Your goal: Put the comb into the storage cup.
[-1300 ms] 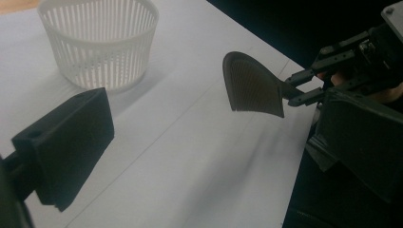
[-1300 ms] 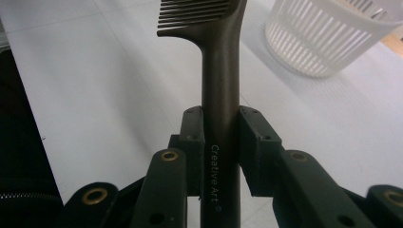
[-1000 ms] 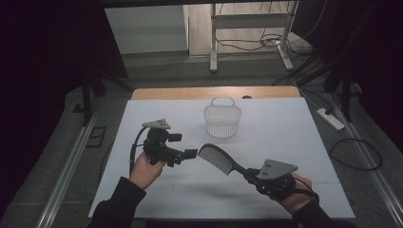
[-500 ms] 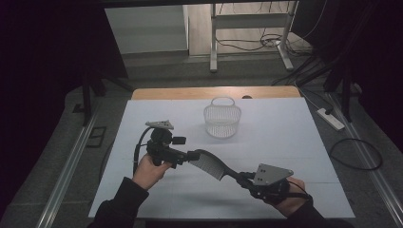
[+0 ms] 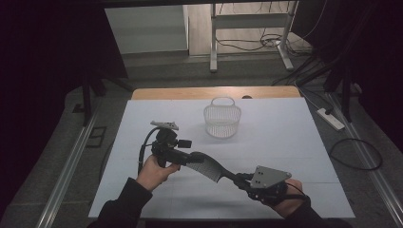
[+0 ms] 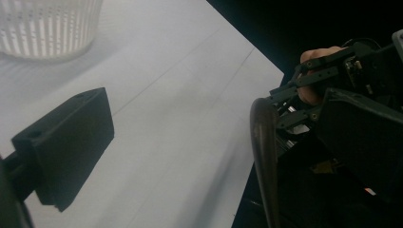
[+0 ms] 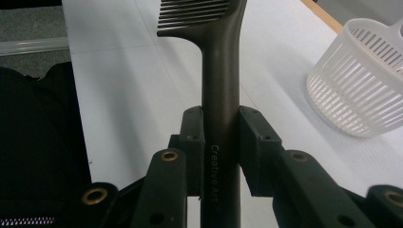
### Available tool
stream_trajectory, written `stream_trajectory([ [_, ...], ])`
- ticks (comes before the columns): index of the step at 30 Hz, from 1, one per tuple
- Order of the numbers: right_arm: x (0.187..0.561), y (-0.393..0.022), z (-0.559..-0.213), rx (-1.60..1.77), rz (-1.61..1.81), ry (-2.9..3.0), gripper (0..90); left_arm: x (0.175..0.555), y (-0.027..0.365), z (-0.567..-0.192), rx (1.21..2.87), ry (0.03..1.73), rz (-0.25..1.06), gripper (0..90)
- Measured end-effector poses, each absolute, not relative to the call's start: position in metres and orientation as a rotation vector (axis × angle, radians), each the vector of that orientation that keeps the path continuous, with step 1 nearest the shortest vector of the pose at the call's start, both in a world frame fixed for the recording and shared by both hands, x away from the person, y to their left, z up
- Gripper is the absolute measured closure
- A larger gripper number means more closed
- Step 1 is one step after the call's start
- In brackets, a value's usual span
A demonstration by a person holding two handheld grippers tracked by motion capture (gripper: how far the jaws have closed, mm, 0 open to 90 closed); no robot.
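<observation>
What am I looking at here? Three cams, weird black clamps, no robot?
No robot: a person holds a hand-operated claw in each hand. The high view looks down on a white table; the two gripper views ride on the claws themselves. The right claw is clamped on the handle of a dark comb. The left claw sits at the comb's toothed end, jaws apart, with the comb's edge by one jaw in its own view. A white slatted basket stands farther back.

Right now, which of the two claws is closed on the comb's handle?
The right claw: both its pads press the dark comb by the handle. The left claw stands open around the comb's other end.
</observation>
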State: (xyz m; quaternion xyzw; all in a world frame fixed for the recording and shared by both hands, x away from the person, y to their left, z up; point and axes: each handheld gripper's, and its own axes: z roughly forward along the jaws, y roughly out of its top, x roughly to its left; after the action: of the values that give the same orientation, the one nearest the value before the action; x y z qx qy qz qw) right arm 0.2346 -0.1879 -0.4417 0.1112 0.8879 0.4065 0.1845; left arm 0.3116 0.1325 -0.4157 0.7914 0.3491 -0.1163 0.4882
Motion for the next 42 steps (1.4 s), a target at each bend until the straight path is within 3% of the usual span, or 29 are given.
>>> stream_trajectory([
  [2, 0.2344, -0.1877, -0.4419, 0.313, 1.145, 2.503, 72.1, 0.3109, 0.1320, -0.4151, 1.926, 0.854, -0.294, 0.1],
  [4, 0.2346, -0.1876, -0.4422, 0.313, 1.140, 2.503, 72.0, 0.3100, 0.1326, -0.4146, 1.920, 0.848, -0.306, 5.7],
  [12, 0.2349, -0.1875, -0.4428, 0.312, 1.130, 2.498, 72.1, 0.3104, 0.1352, -0.4155, 1.893, 0.826, -0.410, 47.8],
  [20, 0.2351, -0.1874, -0.4431, 0.308, 1.123, 2.495, 72.0, 0.3131, 0.1382, -0.4189, 1.849, 0.834, -0.507, 77.7],
  [26, 0.2353, -0.1865, -0.4444, 0.296, 1.108, 2.495, 72.0, 0.3142, 0.1399, -0.4221, 1.797, 0.850, -0.597, 82.9],
  [42, 0.2381, -0.1865, -0.4448, 0.327, 1.120, 2.473, 69.5, 0.3111, 0.1376, -0.4155, 1.771, 0.849, -0.577, 84.4],
])
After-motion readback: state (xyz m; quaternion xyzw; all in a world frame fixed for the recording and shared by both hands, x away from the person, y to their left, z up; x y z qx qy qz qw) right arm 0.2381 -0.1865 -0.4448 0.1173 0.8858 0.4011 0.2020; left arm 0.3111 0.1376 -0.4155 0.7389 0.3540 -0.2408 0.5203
